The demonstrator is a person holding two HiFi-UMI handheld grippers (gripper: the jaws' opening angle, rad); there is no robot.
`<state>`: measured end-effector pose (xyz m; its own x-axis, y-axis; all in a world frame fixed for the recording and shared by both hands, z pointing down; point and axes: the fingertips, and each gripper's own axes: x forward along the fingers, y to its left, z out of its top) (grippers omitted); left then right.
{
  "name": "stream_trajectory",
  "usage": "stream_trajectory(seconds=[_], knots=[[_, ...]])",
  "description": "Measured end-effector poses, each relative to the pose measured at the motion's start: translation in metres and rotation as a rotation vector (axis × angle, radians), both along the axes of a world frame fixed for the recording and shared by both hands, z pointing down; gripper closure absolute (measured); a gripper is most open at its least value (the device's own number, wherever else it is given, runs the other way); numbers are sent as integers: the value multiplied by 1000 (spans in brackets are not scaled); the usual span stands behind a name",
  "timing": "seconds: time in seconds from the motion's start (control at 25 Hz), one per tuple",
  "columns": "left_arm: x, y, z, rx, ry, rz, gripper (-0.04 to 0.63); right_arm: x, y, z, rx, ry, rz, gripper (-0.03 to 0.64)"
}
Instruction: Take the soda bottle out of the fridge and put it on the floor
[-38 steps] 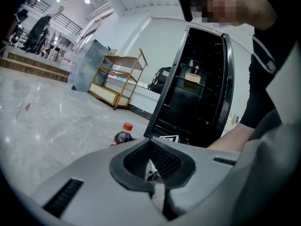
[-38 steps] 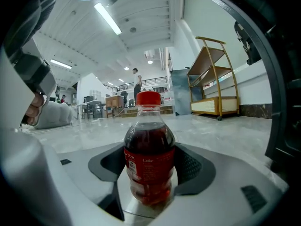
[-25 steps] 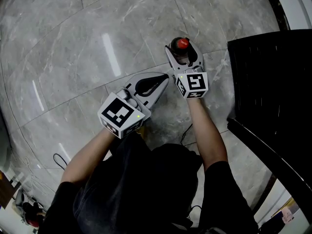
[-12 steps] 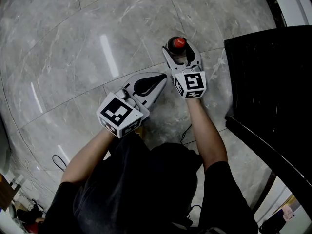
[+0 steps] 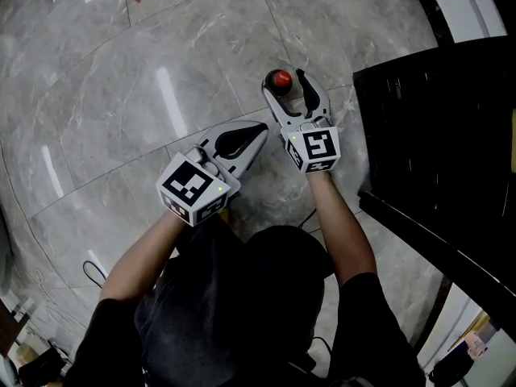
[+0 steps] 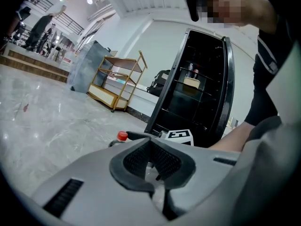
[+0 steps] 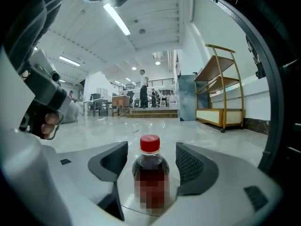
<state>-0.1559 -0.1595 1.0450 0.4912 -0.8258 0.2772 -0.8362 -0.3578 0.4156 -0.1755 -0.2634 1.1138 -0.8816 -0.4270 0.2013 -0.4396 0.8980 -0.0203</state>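
Grey marble-patterned tile floor [image 5: 121, 87] carries the task's thing: a dark soda bottle with a red cap [image 7: 150, 171]. It stands on a bare tile to the left of the black fridge [image 5: 435, 127], whose door is open at the near right. The soda bottle is upright, its long axis vertical and its cap pointing straight up, with its base flat on the floor. Its label is masked and cannot be read.

The right gripper [image 5: 285, 85] is stretched out low and far from the person, with its jaws set wide to either side of the bottle. The right gripper view shows a clear gap between each ribbed pad and the bottle's wall, so the bottle stands by itself and not in a grip. This bracketing pose probably guards it against tipping.

The left gripper [image 5: 260, 130] lies nearer and to the left, its jaws pressed together on nothing and its tip aimed toward the right gripper. It appears to be parked clear of the work.

Judged from this layout, the placing is essentially done. What remains is to draw the right gripper straight back without brushing the cap.
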Motion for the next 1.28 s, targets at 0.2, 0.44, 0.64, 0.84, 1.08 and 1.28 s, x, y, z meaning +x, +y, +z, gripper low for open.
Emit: stream_trajectory(seconds=[0.2,0.44,0.64,0.84,1.08,1.28], knots=[[-3,2,-12,16,-29,-10,589,18,2,-13,-14,3,24,299],[-1,5,-25,38,-38,-6,589,29,-1,-27,-11,13,33,299],[-4,3,-46,62,-40,-2,589,31,-2,-51,-13,17,35,299],[-10,-12,-108,46,-29,-33,589,31,-5,-116,-33,2,27,299],[-11,-15,-228,75,-50,-13,589,26,0,-240,-55,-18,8,299],[-19,-8,-343,70,-82,5,589,19,8,-349,-80,5,-23,299]])
